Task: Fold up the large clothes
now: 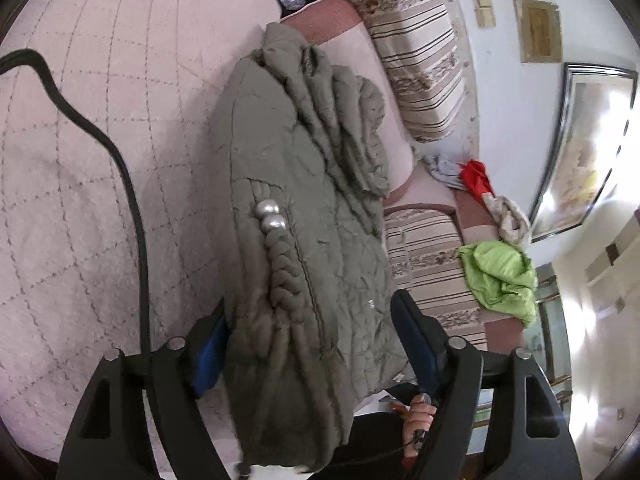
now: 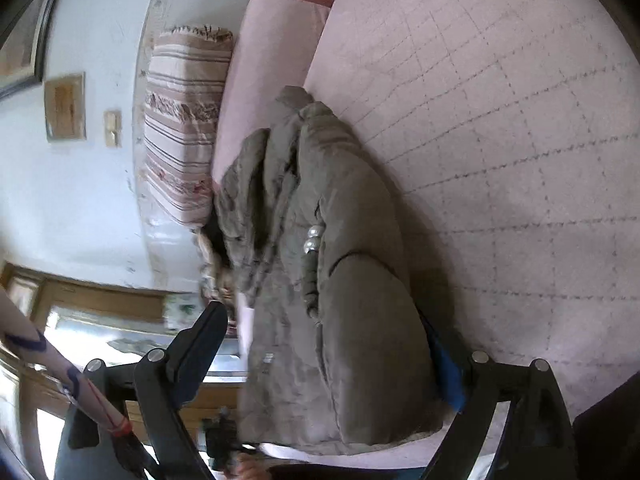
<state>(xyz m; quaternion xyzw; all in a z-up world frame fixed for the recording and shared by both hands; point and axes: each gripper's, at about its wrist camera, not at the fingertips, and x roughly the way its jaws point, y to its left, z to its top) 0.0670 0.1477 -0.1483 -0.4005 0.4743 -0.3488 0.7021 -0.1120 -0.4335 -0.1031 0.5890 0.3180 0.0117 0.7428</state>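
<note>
**Both grippers spread wide around the folded jacket**

Your left gripper (image 1: 308, 352) straddles the near end of the olive quilted jacket (image 1: 304, 200), fingers splayed wide. Your right gripper (image 2: 332, 356) does likewise, its blue pad (image 2: 448, 372) beside the fabric; whether it touches, you can't tell. The jacket lies bundled on the pink quilted bedspread (image 1: 100, 120). Beyond sit striped pillows (image 1: 416, 60) and a green garment (image 1: 500, 276).
</note>
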